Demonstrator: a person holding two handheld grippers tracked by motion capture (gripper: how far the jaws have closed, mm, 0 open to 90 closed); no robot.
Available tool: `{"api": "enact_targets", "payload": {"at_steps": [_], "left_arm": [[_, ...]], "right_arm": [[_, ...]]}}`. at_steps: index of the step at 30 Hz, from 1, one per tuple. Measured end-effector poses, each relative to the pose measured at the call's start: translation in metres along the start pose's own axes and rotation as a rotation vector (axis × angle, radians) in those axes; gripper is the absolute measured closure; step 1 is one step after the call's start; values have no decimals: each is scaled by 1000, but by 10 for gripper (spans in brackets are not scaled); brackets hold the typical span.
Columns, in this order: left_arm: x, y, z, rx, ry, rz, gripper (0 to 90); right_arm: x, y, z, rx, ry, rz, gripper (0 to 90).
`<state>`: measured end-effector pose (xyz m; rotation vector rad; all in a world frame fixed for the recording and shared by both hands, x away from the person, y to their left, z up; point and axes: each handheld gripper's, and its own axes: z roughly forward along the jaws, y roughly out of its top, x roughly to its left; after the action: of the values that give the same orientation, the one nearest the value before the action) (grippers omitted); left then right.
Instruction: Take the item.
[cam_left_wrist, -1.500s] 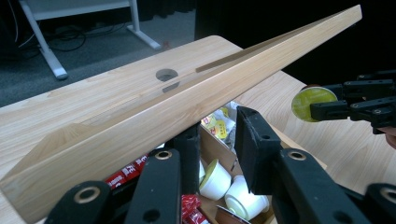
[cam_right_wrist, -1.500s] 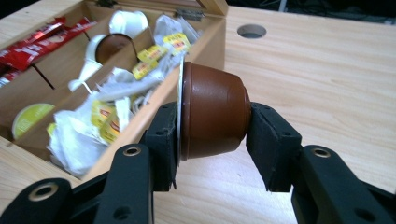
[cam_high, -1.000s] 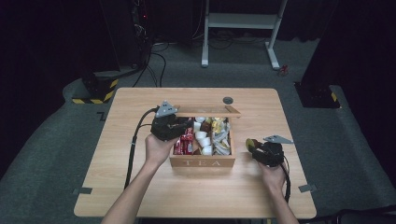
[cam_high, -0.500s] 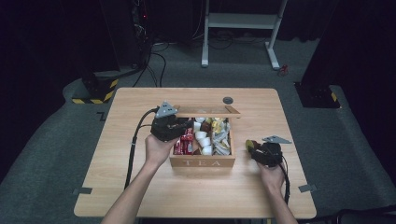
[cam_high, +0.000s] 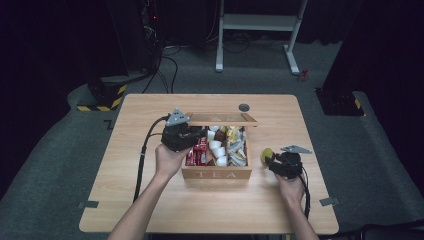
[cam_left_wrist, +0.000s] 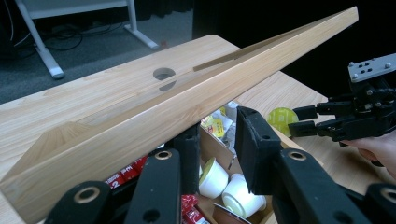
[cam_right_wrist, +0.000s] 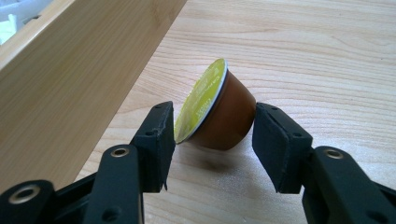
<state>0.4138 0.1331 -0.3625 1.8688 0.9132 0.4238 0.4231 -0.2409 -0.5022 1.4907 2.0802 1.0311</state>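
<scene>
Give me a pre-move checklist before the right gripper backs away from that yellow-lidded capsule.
1. Right gripper jaws have just been opening; gaps show beside both pads: ok.
2. Capsule lies on its side on the table, could roll: not ok.
3. Capsule outside the tea box, beside its right wall: ok.
4. Left gripper holding the box lid up: cannot tell, though the jaws sit at the lid.
5. Grippers apart, no clash: ok.

Dark room, grey carpet (cam_high: 60, 165), white desk frame (cam_high: 260, 22)
</scene>
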Motion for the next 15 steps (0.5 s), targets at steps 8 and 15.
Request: {"api": "enact_targets", "payload": {"at_steps": [8,15], "left_arm": [[-1,-1,0,1,-2,-1,710],[-1,-2,0,1,-2,-1,709]], "right_arm": [[-3,-1,-6,-24,5,13,455],[-7,-2,-13,-54,5,27,451]]}}
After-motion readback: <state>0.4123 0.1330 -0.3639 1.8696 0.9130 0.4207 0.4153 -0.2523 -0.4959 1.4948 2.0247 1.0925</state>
